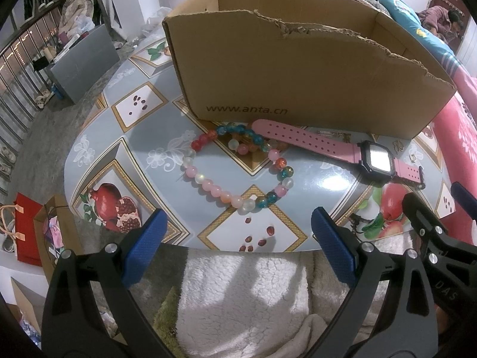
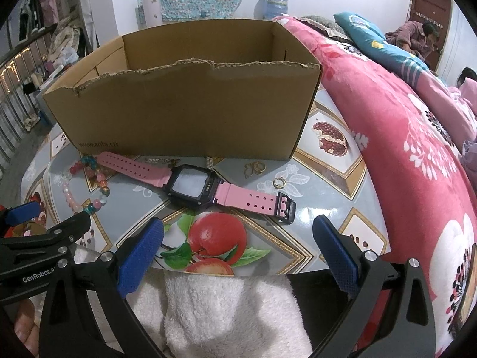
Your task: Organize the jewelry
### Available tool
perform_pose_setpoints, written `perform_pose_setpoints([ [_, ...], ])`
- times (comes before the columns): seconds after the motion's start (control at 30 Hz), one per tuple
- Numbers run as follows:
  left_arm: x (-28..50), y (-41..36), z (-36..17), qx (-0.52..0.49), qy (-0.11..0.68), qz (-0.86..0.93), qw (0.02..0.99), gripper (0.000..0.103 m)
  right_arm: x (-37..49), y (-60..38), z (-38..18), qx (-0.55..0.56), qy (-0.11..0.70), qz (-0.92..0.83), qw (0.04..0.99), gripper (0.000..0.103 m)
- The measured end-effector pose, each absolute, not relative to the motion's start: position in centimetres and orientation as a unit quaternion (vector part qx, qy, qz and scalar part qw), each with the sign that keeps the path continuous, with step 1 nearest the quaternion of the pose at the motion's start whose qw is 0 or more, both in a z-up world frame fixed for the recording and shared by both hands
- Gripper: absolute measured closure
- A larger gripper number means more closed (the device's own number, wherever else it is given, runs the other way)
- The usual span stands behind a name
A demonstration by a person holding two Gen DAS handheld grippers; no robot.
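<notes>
Two grippers, both with jaws released and nothing between the blue pads. Left gripper [image 1: 238,238] hangs over the near edge of the surface [image 1: 143,137], a round top covered in a grey-blue cloth printed with pomegranates and apples. Right gripper [image 2: 238,244] hangs likewise over the same near edge, just beside the left one, whose black frame shows at 9 o'clock in the right wrist view.

Cardboard box [image 1: 298,68]: open top, torn front rim, printed "www.anta.cn" on its front wall, standing upright toward 12 o'clock on the surface.

Beaded bracelet [image 1: 238,167]: pink, clear, red and blue-green beads, lying flat in a loose loop at 12 o'clock from the left jaws, its far side just beside the box's front wall.

Pink watch [image 2: 193,183]: black square case, face up, strap laid out flat along the box front; its long strap end overlaps the bracelet's far beads. It lies at 12 o'clock from the right jaws, buckle end toward 1 o'clock.

Small gold pieces [image 2: 255,168] lie close together in front of the box at 12 to 1 o'clock; type cannot be told. Gold ring [image 2: 279,182] lies apart from them, near the watch strap.

White fleece [image 2: 226,313] fills the view below both grippers. Pink floral quilt [image 2: 402,125] borders the surface at 3 o'clock.
</notes>
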State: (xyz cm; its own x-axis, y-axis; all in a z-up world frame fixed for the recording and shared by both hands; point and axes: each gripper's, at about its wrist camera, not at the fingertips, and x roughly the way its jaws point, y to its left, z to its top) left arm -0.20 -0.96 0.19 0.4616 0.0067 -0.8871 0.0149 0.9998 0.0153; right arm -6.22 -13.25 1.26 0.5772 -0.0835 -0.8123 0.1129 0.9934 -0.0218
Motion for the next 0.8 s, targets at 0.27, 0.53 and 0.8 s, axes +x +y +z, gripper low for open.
perform_pose_setpoints([
  [0.27,-0.2,-0.5,0.2,0.008,0.519,-0.002,0.855,0.01,-6.3,-13.2,1.4,0.016,0.455,-0.057,0.888,0.005],
  [0.53,0.0,-0.1,-0.1,0.006,0.519,-0.001,0.855,0.01,-6.2,-13.3,1.5,0.017,0.454,-0.059,0.889,0.005],
  [0.8,0.2,0.4,0.2,0.013,0.502,-0.001,0.865,0.01,-6.5,-13.7,1.8,0.022,0.434,-0.054,0.899,0.005],
])
